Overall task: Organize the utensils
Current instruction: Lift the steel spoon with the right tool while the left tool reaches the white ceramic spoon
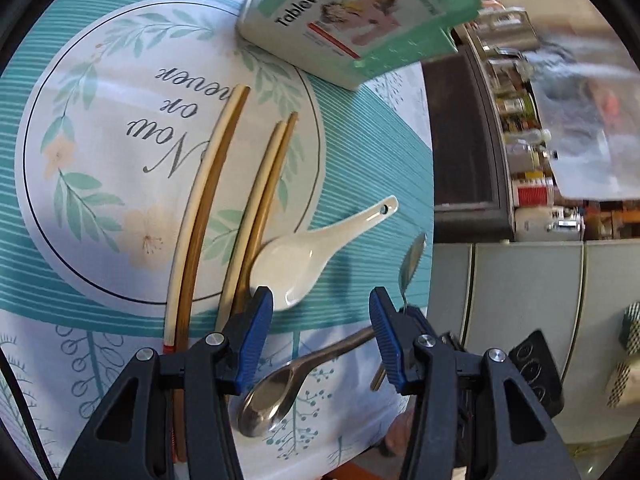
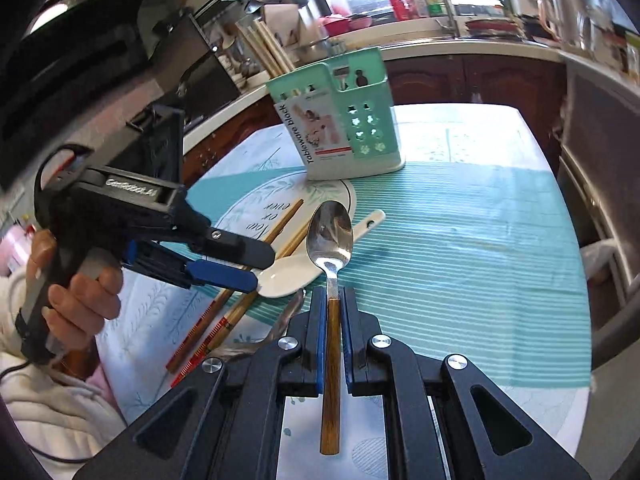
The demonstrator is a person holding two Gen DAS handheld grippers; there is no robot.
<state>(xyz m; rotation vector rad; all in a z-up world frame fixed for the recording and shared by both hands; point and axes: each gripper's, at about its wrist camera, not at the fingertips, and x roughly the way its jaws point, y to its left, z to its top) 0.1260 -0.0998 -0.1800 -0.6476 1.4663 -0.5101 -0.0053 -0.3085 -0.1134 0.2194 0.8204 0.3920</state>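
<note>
Right wrist view, nearest first: the right gripper [image 2: 331, 300] has its fingers closed on a wood-handled spoon [image 2: 330, 240]. The brown handle runs back between the blue pads; the steel bowl points forward, raised above the worktop [image 2: 460, 272]. Left of it, the left gripper [image 2: 236, 264] is held in a bare hand [image 2: 76, 296], its fingers reaching over the bowl of a white ceramic soup spoon [image 2: 288, 272]. Two pairs of chopsticks [image 2: 224, 312] lie slanted on the printed cloth, red-banded ends toward the camera. Part of a steel handle shows just under the right gripper; little else of that piece is visible here. Farthest on the worktop, a mint-green tableware holder [image 2: 352, 128] stands upright, labelled "Tableware block", with cut-out holes in its side.

Left wrist view, nearest first: left gripper [image 1: 320, 308] fingers spread wide apart, nothing between them. Directly below lies an all-steel spoon [image 1: 276, 396], bowl near, handle running right. Beyond it the ceramic soup spoon [image 1: 312, 256], bowl just ahead of the left finger tip, its side against one chopstick pair. Four chopsticks [image 1: 208, 208] counted, in two pairs, lying across a round printed design reading "Now or never". The raised spoon's bowl [image 1: 412, 260] shows edge-on at the right. The holder [image 1: 360, 20] sits at the top.

Count: three spoons, four chopsticks, one holder. Only the left view shows the steel spoon whole; only the right shows the hand.
</note>
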